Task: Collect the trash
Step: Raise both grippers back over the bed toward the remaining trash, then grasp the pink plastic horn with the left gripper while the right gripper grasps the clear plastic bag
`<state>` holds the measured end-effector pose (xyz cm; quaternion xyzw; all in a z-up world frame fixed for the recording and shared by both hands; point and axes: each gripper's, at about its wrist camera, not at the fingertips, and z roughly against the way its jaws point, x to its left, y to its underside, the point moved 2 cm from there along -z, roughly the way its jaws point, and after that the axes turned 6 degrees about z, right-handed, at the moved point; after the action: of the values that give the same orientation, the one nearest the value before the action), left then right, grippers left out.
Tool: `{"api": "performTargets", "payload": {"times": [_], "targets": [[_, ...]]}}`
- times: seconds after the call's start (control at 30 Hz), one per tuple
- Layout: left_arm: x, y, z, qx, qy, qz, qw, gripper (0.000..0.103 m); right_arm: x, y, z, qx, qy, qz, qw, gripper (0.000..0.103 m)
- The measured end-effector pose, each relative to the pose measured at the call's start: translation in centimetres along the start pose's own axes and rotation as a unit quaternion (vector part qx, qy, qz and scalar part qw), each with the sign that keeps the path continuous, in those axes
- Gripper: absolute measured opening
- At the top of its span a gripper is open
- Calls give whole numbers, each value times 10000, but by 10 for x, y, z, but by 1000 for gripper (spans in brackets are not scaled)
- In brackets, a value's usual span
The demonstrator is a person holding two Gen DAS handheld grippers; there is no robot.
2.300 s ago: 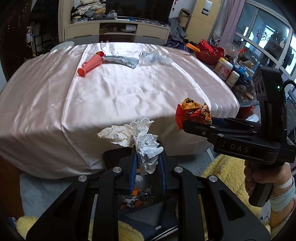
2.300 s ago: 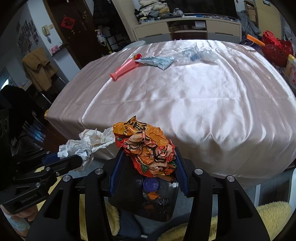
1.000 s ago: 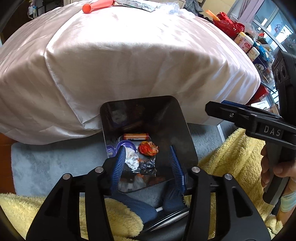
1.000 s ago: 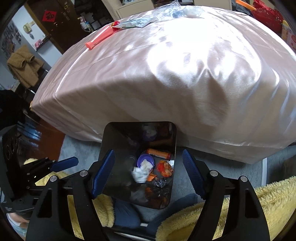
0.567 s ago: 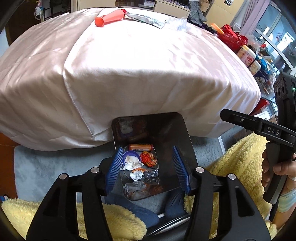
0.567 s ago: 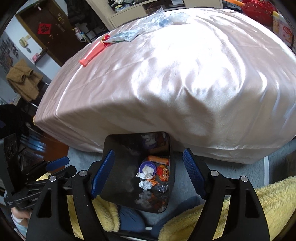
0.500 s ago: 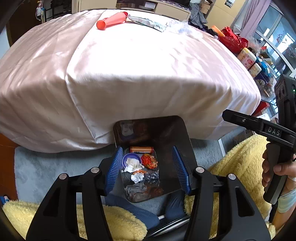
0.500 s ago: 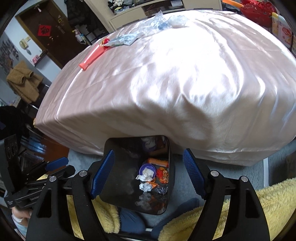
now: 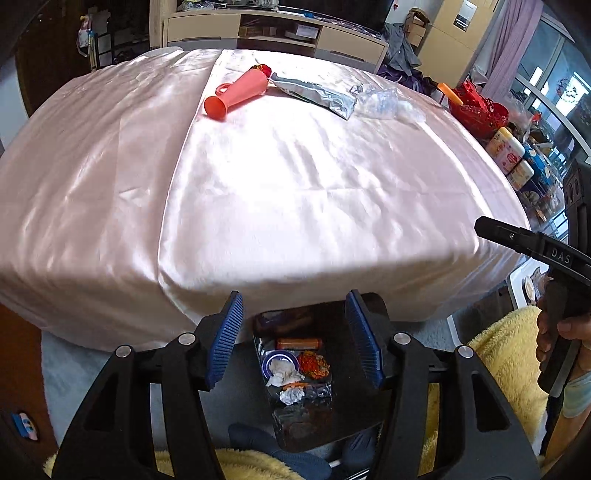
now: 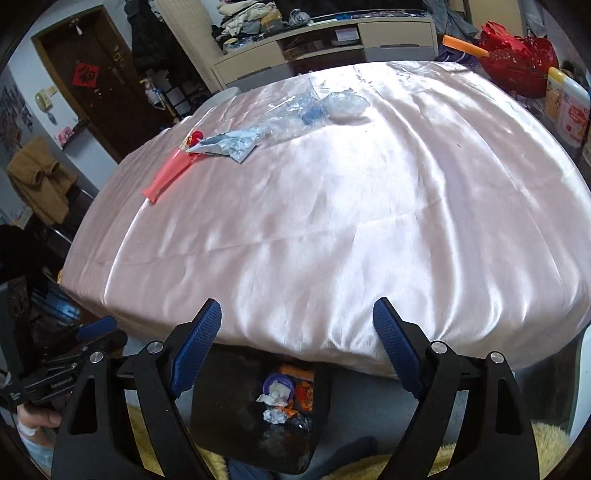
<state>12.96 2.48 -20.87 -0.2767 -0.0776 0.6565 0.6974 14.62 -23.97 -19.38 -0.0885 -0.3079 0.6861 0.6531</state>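
Hovering above black bin (image 9: 364, 398) at lower centre, left gripper (image 9: 295, 338) and right gripper (image 10: 295, 345) gape empty. Remaining: coral plastic cone (image 9: 238, 94), silver foil pouch (image 9: 317, 94), upper bench (image 9: 295, 192); approach low, pinch mid-body.

A table draped in a glossy pale pink satin cloth (image 9: 295, 177) fills the middle of the room, its folds catching bright glare from the right. Beyond it, along the far wall, runs a long low beige cabinet (image 9: 273, 29) with open shelves and clothes piled on top. On the far right, tall windows (image 9: 554, 85) let in daylight beside a mauve curtain (image 9: 509, 40). On the left stands a dark brown door (image 10: 92, 85) bearing a red diamond-shaped paper, set in a pale wall, with a tan garment (image 10: 35, 181) hanging near it. The near floor carries a grey carpet (image 9: 74, 369), and a fluffy yellow blanket (image 9: 506, 354) lies at the near right.
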Motion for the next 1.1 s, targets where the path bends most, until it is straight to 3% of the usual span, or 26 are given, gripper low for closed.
{"api": "performTargets", "payload": {"times": [0.07,0.23,0.43,0.8,1.1], "targets": [[1,-12,0,-48,13,-33,10000,54,-1,-14,1,-63,-84,-18,9999,85],[2,-48,-4,-195,-52,-142,9997,54,-9,-52,-7,-184,212,71,9996,85],[14,-93,-16,-340,-117,-106,9993,56,-20,-99,-27,-387,690,13,9969,100],[36,-163,-42,-475,-435,-139,9978,56,-21,-172,-73,-481,1116,100,9925,100],[35,-191,-67,-357,-315,-200,9987,56,-35,-201,-106,-361,1151,-125,9926,100]]}}
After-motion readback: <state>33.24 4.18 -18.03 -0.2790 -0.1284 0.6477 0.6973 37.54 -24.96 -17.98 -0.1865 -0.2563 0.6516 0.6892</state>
